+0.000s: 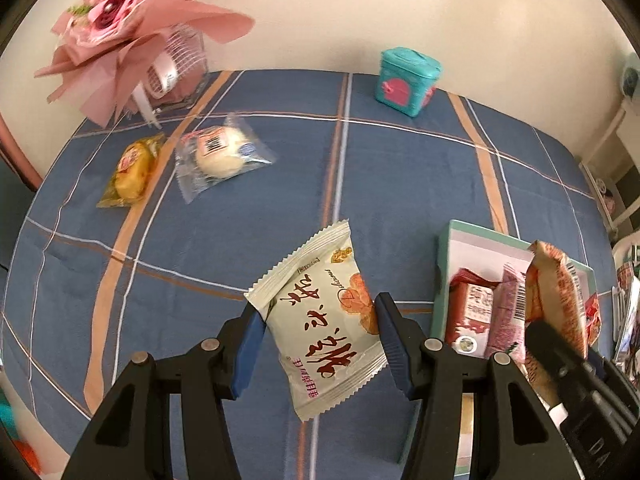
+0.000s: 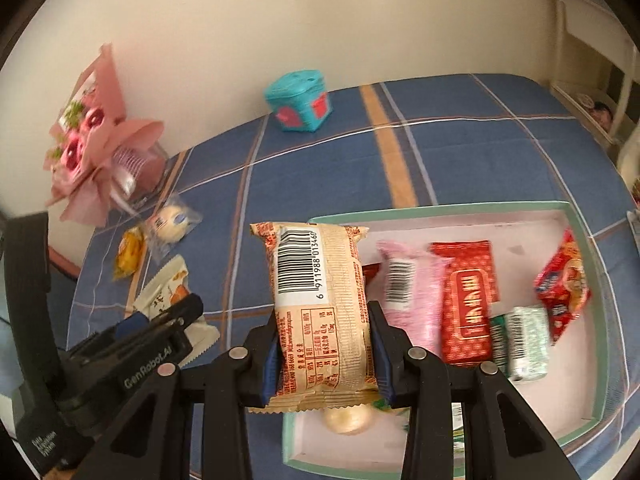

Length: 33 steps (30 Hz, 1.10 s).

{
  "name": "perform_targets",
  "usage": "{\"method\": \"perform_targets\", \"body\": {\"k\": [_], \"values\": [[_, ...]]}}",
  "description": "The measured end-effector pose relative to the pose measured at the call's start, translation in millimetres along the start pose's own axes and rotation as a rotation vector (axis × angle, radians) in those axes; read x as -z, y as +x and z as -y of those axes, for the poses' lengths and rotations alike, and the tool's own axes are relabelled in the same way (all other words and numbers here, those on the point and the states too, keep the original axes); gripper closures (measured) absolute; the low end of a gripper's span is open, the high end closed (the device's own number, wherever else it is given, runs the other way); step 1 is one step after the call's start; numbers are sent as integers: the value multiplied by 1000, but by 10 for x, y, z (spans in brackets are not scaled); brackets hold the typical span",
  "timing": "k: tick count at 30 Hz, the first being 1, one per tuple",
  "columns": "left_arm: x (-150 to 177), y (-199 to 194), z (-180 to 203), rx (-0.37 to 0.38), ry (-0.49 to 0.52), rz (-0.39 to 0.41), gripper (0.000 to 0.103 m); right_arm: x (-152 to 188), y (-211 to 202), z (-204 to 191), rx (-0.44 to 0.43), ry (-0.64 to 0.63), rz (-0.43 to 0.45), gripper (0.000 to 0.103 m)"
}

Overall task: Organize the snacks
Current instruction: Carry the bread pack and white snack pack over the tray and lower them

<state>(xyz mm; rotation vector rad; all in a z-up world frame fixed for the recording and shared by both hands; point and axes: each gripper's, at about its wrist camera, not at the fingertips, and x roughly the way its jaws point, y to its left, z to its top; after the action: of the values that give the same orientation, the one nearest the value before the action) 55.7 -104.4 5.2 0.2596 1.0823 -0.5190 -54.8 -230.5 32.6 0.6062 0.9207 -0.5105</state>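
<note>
- Our left tongs [image 1: 318,338] grip a cream crimped-edge pastry packet [image 1: 320,326] with red-brown brush characters and "Delicious", its long axis tilted, above the blue plaid bedsheet [image 1: 280,184].
- Our right tongs [image 2: 324,350] clamp an orange-and-beige barcoded snack packet [image 2: 318,312], upright, reading 6911988013460, over the near-left edge of the mint-rimmed shallow cardboard box [image 2: 600,320].
</note>
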Motion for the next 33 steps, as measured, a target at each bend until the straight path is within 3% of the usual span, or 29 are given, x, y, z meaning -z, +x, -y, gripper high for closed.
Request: {"method": "perform_targets", "body": {"k": [7,16,33], "values": [[37,-53,443,4,97,22,46,-80,-77,484,40,92,12,63],[137,-32,995,61,222,30,46,-119,-109,978,90,182,16,63],[130,156,1282,96,266,36,46,-139,40,1024,111,155,-14,63]]}}
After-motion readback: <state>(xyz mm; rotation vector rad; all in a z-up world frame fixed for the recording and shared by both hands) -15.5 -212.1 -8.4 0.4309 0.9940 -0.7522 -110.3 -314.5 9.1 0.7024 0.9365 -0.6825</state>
